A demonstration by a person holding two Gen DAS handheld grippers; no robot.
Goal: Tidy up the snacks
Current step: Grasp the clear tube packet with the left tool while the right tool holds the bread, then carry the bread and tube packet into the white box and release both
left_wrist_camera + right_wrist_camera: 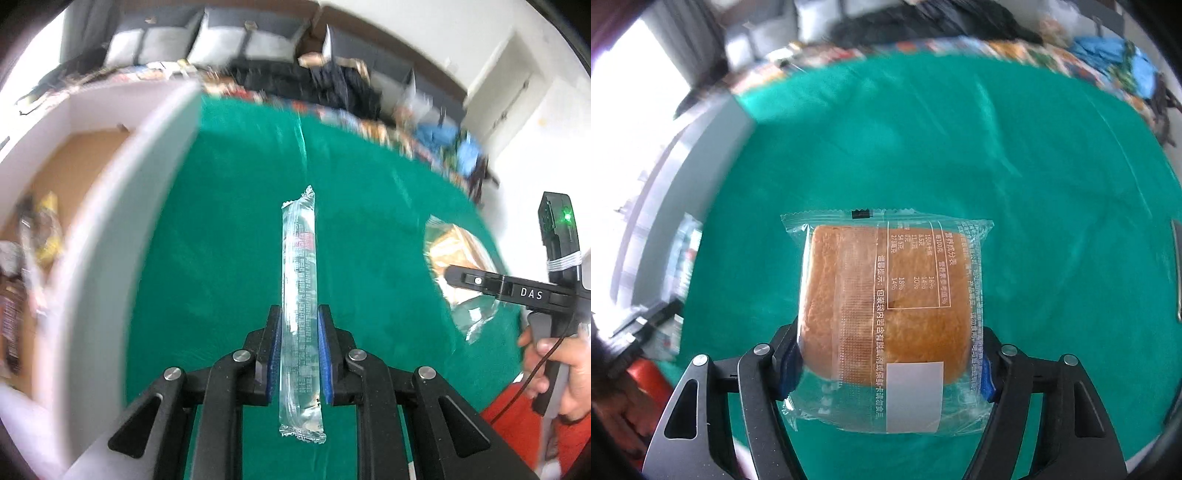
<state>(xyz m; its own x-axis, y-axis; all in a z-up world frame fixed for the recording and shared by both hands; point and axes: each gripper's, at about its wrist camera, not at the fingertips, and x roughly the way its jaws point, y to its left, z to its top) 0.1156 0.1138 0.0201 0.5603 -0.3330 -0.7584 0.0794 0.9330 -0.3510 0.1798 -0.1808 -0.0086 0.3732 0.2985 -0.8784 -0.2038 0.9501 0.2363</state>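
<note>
My left gripper [299, 354] is shut on a long clear snack stick packet [298, 280] and holds it above the green tablecloth [229, 221], right of a white box [110, 229]. My right gripper [886, 365] is shut on a clear bag with a brown bread cake [886, 302] inside, above the green cloth [960, 147]. The right gripper also shows in the left wrist view [454, 275], at the far right with the bread bag [458, 254] in it.
The white box has a brown floor [74, 162] and holds several wrapped snacks [22, 258] at its left. Its wall shows in the right wrist view [665, 206]. A grey sofa [221, 40] and dark clutter [332, 81] lie beyond the table's far edge.
</note>
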